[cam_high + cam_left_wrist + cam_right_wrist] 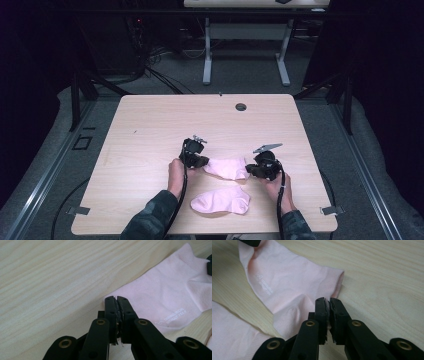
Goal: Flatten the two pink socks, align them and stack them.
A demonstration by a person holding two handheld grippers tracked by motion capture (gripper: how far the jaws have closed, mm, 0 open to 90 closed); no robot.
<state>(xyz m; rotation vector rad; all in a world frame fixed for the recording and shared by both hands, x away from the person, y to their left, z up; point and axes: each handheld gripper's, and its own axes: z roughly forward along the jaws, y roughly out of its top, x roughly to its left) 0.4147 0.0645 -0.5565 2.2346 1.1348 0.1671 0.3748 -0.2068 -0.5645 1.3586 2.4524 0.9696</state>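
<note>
You have the far pink sock [227,167] pinched at both ends: your left gripper [116,300] is clenched on its toe edge and your right gripper [328,301] on its heel side by the cuff. It lies flat on the table [150,125], not yet laid over the second sock [220,201], which lies just nearer you and untouched. Nothing else stands near the far sock to block you.

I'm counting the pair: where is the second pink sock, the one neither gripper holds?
In the high view the loose pink sock lies flat near the table's front edge, between the person's forearms, just in front of the held sock.
</note>
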